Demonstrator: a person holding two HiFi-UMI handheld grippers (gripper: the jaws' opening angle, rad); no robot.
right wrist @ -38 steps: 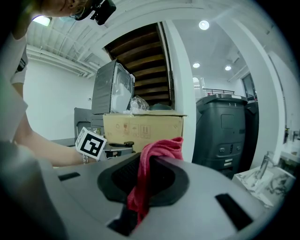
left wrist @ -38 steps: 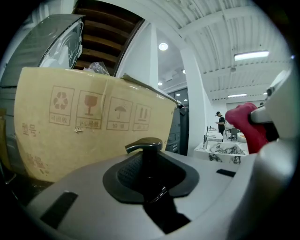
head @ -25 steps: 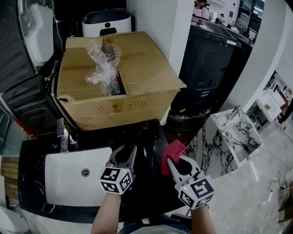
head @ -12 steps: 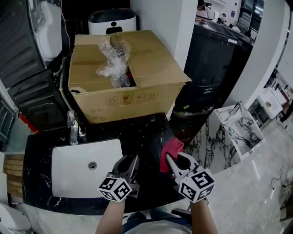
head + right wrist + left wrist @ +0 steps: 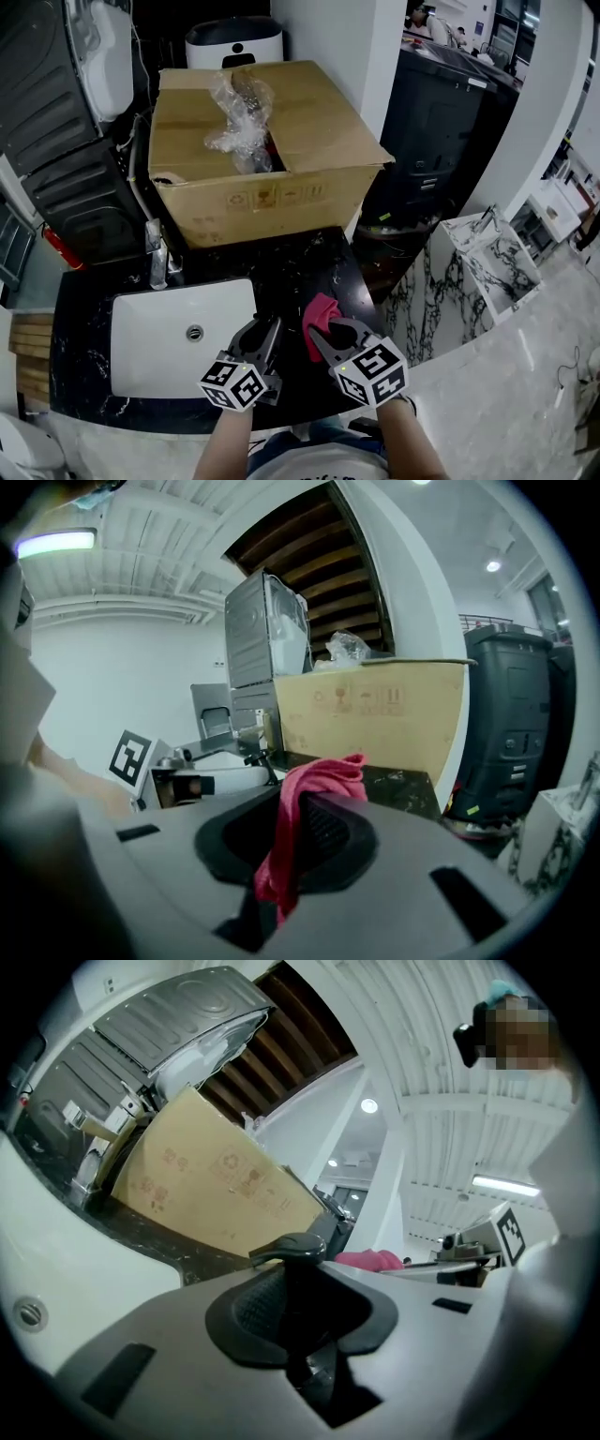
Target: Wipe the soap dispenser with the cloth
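**Item 1, left gripper** (image 5: 295, 1288). Jaws clamped on the black pump-top soap dispenser (image 5: 292, 1269), whose nozzle stands up between the pads. Forearm enters from the lower edge of the head view. The tool lies about level, over the front of the counter.

**Item 2, right gripper** (image 5: 291, 832). Jaws closed on a crumpled pink-red cloth (image 5: 314, 780), with a bunch above the pads and a tail hanging below. It sits just beside the left gripper, nose tipped slightly down and angled toward it.

**Item 3, step in hand (judgement).** Bring cloth to dispenser; the two look near but not yet touching. Lead with the loose bunch rather than the hard jaw tips. Keep the left grip firm so the bottle cannot twist, and wipe the body around the pads.

**Item 4, beyond.** Black marbled counter (image 5: 300, 262), white rectangular sink basin (image 5: 141, 347), then a brown cardboard box (image 5: 262, 197).
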